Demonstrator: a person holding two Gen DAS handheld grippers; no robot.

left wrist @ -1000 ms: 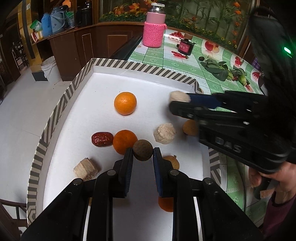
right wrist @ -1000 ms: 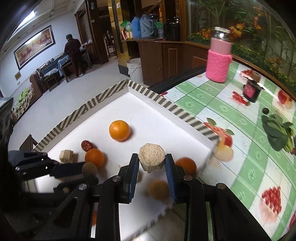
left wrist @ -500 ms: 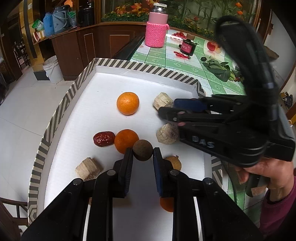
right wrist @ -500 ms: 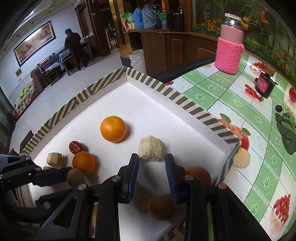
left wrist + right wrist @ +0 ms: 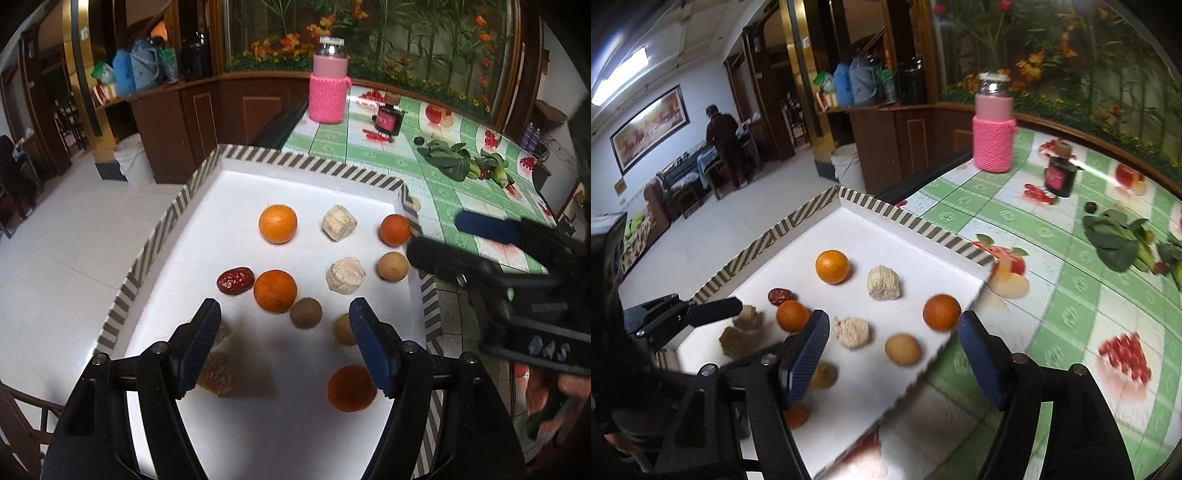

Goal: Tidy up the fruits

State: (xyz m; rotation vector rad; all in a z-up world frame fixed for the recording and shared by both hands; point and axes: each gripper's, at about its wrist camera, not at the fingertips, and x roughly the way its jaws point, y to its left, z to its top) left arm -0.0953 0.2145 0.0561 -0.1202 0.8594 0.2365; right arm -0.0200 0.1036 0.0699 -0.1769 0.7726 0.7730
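left claw [image 5: 284, 343]: jaws opening, nothing clamped; brown round fruit [image 5: 305, 313] just ahead on tray [image 5: 295, 160].
right claw [image 5: 890, 354]: jaws opening, empty.
progress: fruits roughly in rows; judged partway.

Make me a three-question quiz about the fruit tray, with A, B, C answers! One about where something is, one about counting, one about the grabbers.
1. Where does the red date lie?
A. right beside an orange on the tray
B. on the green tablecloth
C. inside the pink jar

2. How many oranges show in the left wrist view?
A. two
B. four
C. seven

3. What is the left gripper doing?
A. squeezing an orange
B. jaws opening, gripping nothing
C. lifting the jar

Answers:
1 A, the date sits by an orange in the striped tray.
2 B, four orange fruits lie on the white floor.
3 B, the dark brown ball lies loose beyond the fingers.
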